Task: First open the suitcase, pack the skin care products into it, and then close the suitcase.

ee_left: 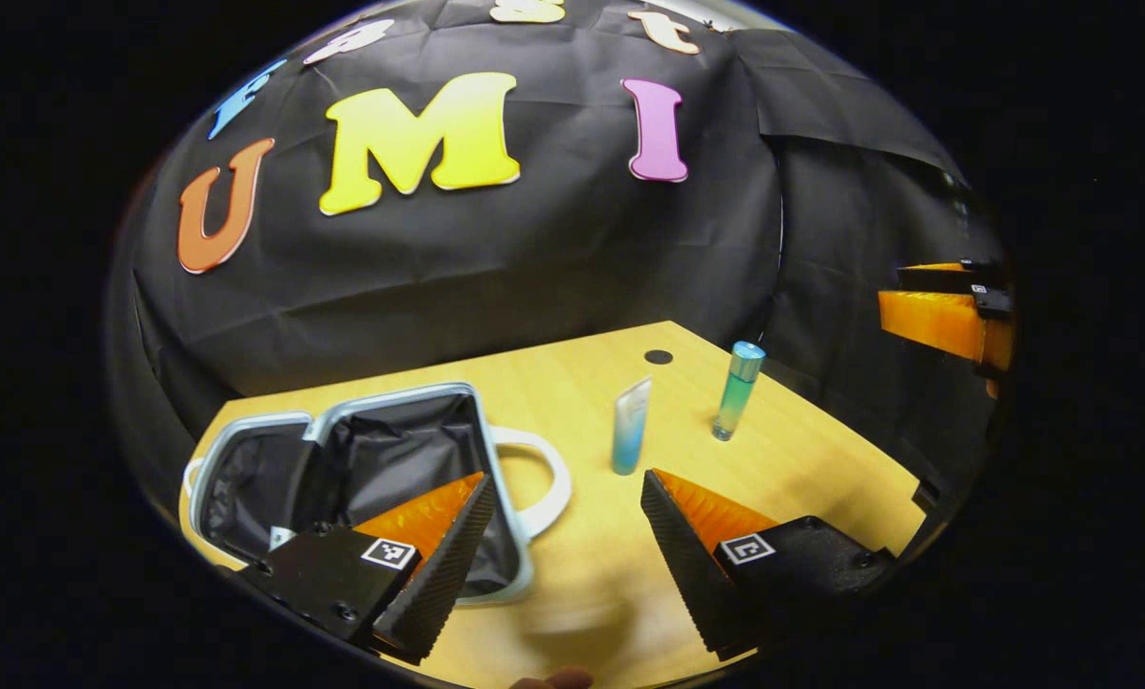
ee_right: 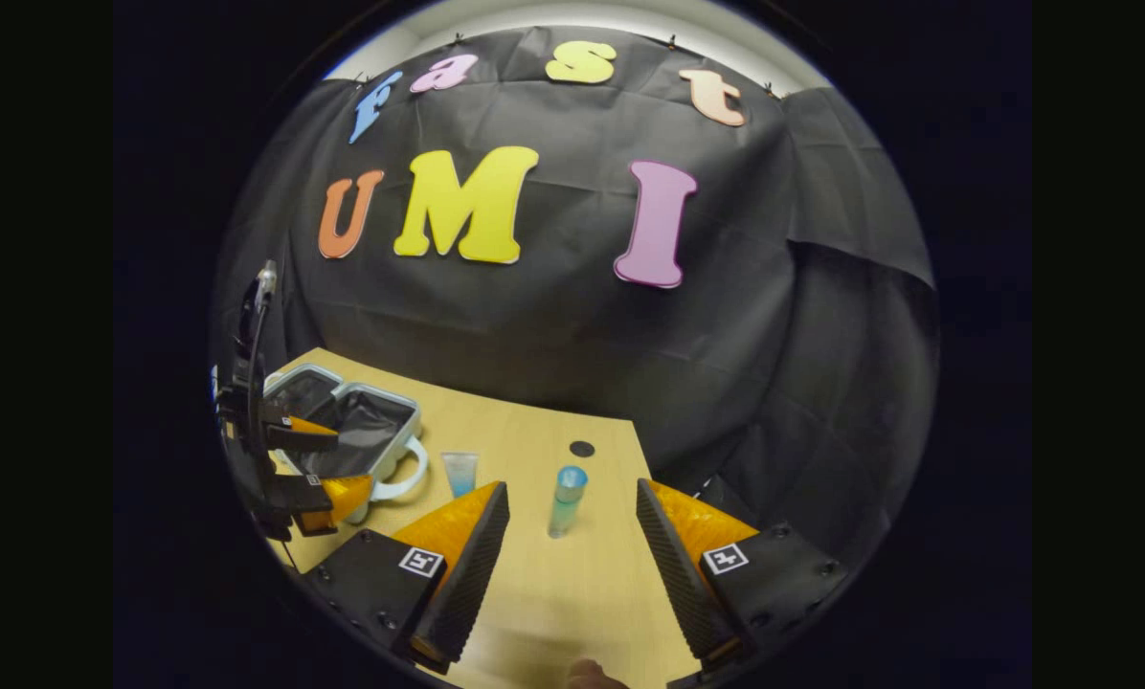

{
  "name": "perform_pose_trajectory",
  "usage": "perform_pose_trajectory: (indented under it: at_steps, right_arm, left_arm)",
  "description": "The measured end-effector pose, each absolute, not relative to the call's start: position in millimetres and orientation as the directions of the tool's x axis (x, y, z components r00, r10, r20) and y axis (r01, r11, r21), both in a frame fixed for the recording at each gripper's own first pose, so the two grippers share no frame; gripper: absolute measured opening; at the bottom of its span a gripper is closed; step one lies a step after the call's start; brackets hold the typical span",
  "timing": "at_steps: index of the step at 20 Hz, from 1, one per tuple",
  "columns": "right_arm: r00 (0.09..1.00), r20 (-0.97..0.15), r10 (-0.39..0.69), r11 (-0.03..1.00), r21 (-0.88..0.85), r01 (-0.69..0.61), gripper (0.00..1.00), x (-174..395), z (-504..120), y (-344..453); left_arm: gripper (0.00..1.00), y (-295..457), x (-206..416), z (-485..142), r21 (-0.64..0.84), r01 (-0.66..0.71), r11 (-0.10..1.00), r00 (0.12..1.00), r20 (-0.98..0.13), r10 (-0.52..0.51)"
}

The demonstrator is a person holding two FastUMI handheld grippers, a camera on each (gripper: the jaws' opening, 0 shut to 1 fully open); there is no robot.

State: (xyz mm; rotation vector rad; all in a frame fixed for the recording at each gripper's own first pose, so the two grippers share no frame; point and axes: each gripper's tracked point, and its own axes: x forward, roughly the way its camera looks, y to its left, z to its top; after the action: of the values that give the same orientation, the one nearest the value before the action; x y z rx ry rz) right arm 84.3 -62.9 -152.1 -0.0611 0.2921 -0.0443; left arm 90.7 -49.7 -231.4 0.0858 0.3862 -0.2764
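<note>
A small suitcase (ee_left: 362,459) lies open on the wooden table (ee_left: 821,459), its black lining showing and a white handle (ee_left: 544,478) at its side. A blue-tinted tube (ee_left: 630,426) and a green-blue bottle (ee_left: 737,390) stand upright to its right. My left gripper (ee_left: 565,493) is open above the table, between the case and the tube. In the right gripper view my right gripper (ee_right: 572,507) hangs open just short of the bottle (ee_right: 567,501); the tube (ee_right: 460,472), the suitcase (ee_right: 352,421) and the left gripper (ee_right: 319,459) lie to the left.
A dark round hole (ee_left: 659,357) sits in the tabletop near the back edge. The black cloth wall closes the table off at the back and right. The right gripper's body (ee_left: 946,321) shows at the right edge of the left gripper view.
</note>
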Motion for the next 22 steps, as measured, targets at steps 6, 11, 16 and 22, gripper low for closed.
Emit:
perform_pose_trajectory:
  at_steps: [6, 11, 16, 22]
  right_arm:
    - [0.938, -0.342, -0.062, 0.995, -0.092, 0.033, 0.79, 90.6, -190.3, -110.7]
    - [0.915, -0.396, -0.076, 0.994, -0.098, 0.041, 0.79, 92.9, -220.4, -138.2]
    - [0.897, -0.432, -0.092, 0.994, -0.093, 0.057, 0.8, 99.8, -240.6, -150.1]
    - [0.888, -0.453, -0.075, 0.996, -0.085, 0.04, 0.8, 102.9, -254.3, -143.6]
  left_arm:
    - [0.99, -102.1, 137.0, -285.9, -0.026, 0.252, 0.967, 0.866, -0.44, -0.238]
    - [0.98, -114.7, 182.8, -318.1, -0.005, 0.202, 0.979, 0.867, -0.463, -0.181]
    - [0.82, -124.6, 214.3, -327.8, 0.013, 0.188, 0.982, 0.88, -0.446, -0.163]
    - [0.55, -126.8, 220.4, -336.0, 0.038, 0.217, 0.975, 0.872, -0.458, -0.176]
